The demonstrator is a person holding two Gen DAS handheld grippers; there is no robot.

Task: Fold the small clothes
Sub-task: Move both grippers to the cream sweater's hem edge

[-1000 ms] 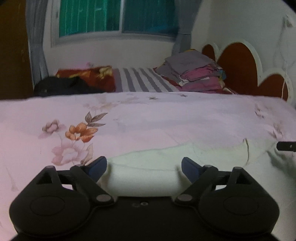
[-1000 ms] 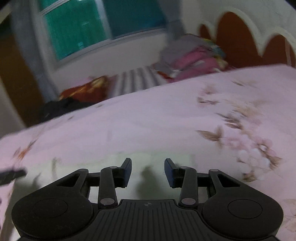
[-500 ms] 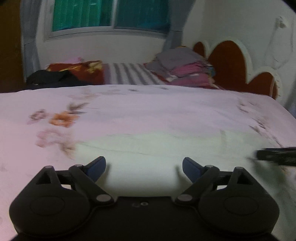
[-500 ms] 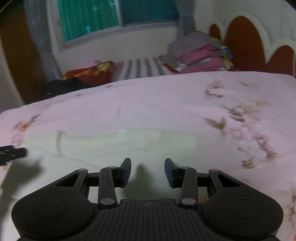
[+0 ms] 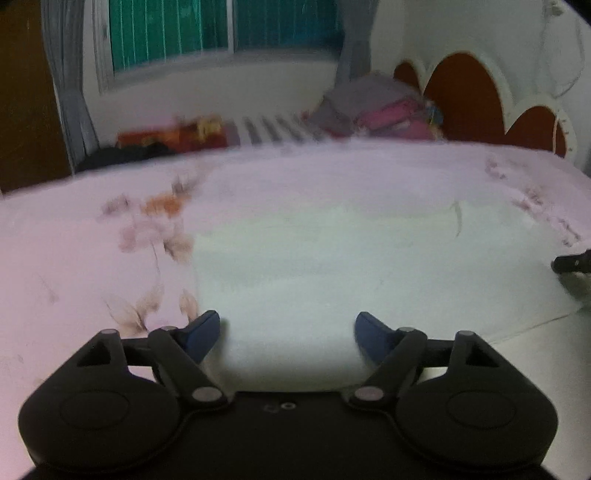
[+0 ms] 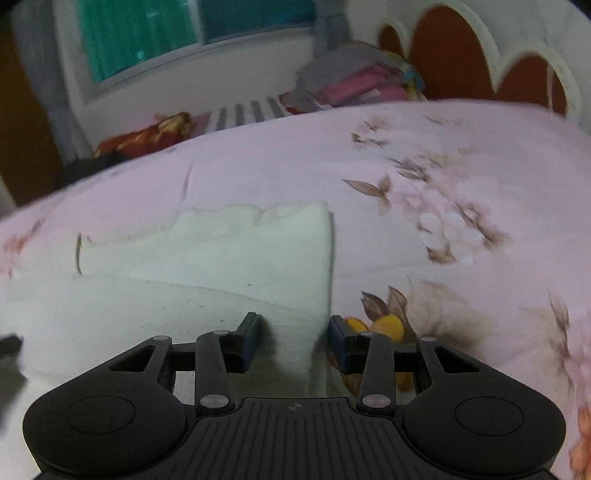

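Both grippers have dropped closer to the bed since a second ago, and the pale garment (image 5: 332,266), then a thin strip ahead of them, now fills the ground before each camera. It is a whitish piece of cloth spread on the pink floral bedspread (image 5: 92,266), lying across the near middle of the bed, its right edge raised in a soft fold in the right wrist view (image 6: 295,240). Beyond the far edge of the bedspread (image 6: 480,147) sit a stack of folded clothes (image 5: 376,107) in grey and pink, a striped sheet (image 5: 273,127), a red patterned pillow (image 5: 177,134) and a dark bundle (image 5: 125,153); the scalloped red headboard (image 5: 465,99) closes the right side, a green-curtained window (image 5: 221,33) the back wall. Nothing lies between the grippers and the cloth. The left gripper (image 5: 287,332) hangs low over the garment's left part, its blue-tipped fingers (image 5: 201,334) spread wide with only cloth between them, pointed toward the far edge. The right gripper (image 6: 293,339) sits over the garment's near right corner, jaws parted and straddling the raised edge without closing on it; its tip shows dark at the right edge of the left wrist view (image 5: 572,262). Whether either touches the cloth cannot be told.
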